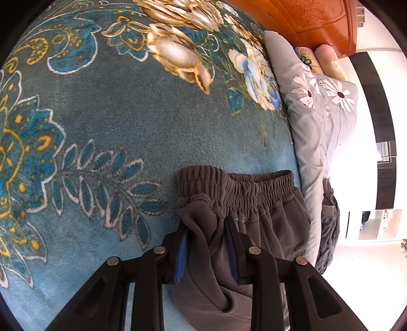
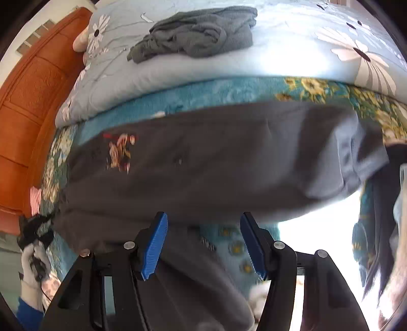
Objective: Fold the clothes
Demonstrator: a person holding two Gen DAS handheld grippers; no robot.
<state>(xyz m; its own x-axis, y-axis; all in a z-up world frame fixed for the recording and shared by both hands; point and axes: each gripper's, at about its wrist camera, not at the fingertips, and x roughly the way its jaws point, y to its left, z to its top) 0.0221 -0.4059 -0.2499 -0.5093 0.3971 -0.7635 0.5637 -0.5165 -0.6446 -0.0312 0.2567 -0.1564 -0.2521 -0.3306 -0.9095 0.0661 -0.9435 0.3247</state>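
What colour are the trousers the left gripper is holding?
Dark grey trousers, elastic waistband; left gripper pinches them. Clearest in the left wrist view.

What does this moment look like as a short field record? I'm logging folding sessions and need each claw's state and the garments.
surface: teal floral plush blanket on a bed
garment in work: dark grey fleece trousers with elastic waistband
left claw: shut on a bunched fold of the trousers near the waistband
right claw: open, blue pads apart, grey fabric passing beneath; no grip visible
other clothing: crumpled grey garment lying on the light blue daisy-print quilt
backdrop: orange carved wooden headboard
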